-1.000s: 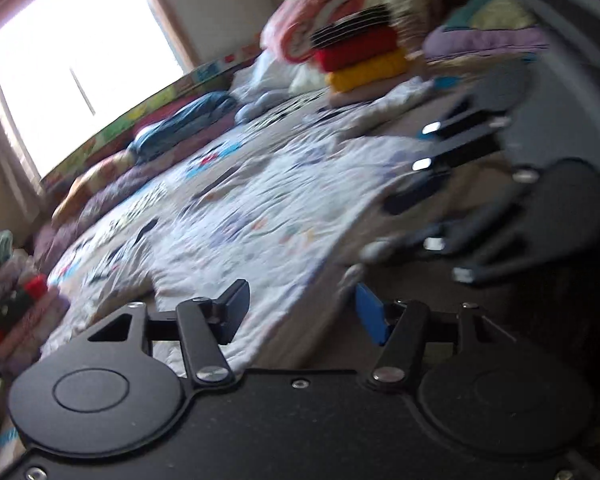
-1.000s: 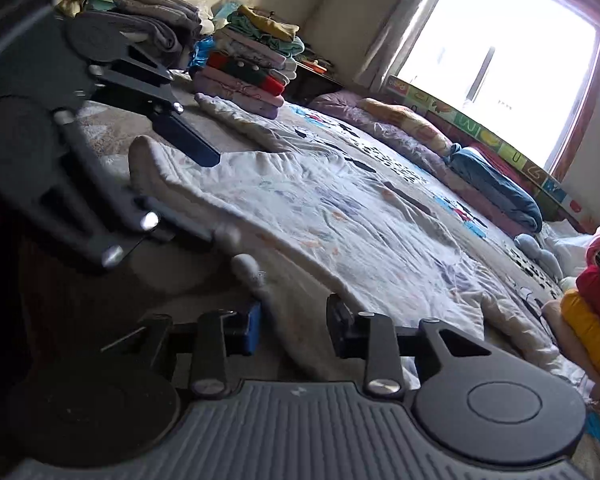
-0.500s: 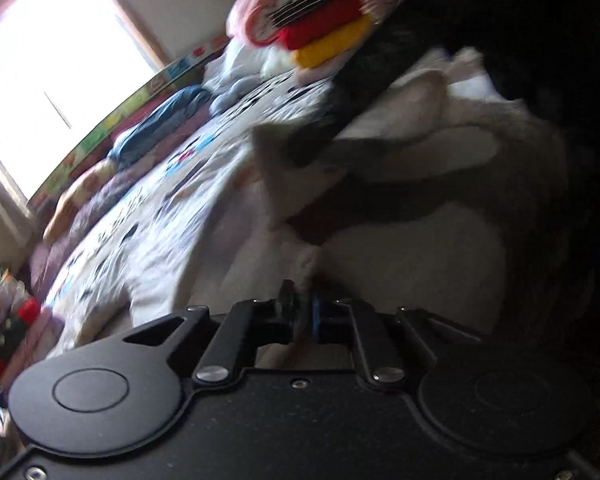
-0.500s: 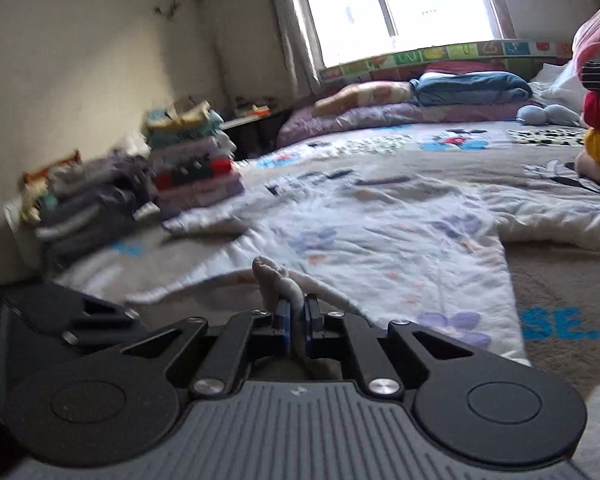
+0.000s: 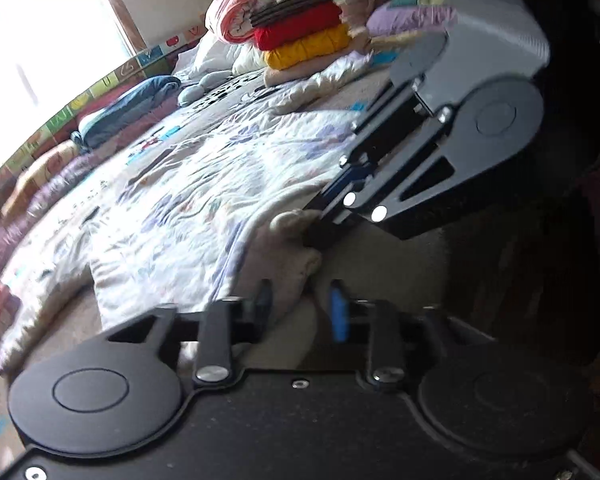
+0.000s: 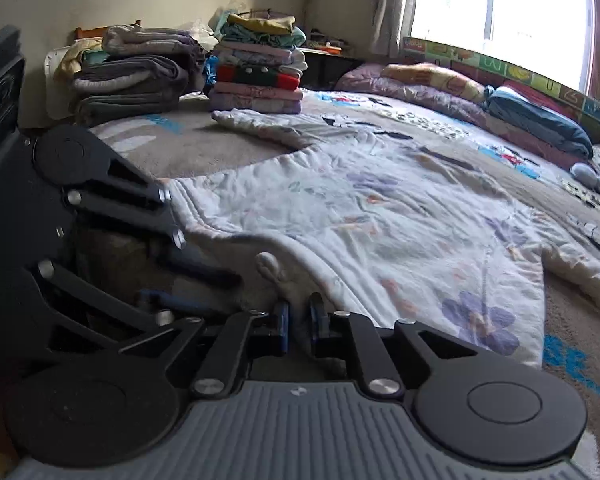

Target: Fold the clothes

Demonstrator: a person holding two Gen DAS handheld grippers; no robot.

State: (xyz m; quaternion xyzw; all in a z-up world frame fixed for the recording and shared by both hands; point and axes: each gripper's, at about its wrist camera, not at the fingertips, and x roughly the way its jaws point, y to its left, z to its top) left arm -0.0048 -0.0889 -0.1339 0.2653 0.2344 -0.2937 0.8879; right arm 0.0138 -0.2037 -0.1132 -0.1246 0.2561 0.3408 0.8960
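Note:
A white floral padded garment (image 5: 188, 208) lies spread flat on the bed; it also shows in the right wrist view (image 6: 380, 216). Its near hem is bunched into a cream fold (image 5: 296, 236) between the two grippers. My left gripper (image 5: 300, 312) is open, its fingers on either side of that fold. My right gripper (image 6: 298, 316) has its jaws nearly closed around the same fold (image 6: 276, 276), with a narrow gap left. The right gripper also shows in the left wrist view (image 5: 320, 220), tip on the hem.
Stacks of folded clothes (image 6: 256, 68) and grey blankets (image 6: 132, 76) stand at the bed's far left corner. A red and yellow stack (image 5: 308, 40) sits at the other end. Pillows (image 6: 540, 120) line the window side. The patterned bedspread (image 6: 572, 360) lies under everything.
Both grippers were shut on the hem fold half a second ago. The left has opened wide and the right has loosened. The garment lies flat again.

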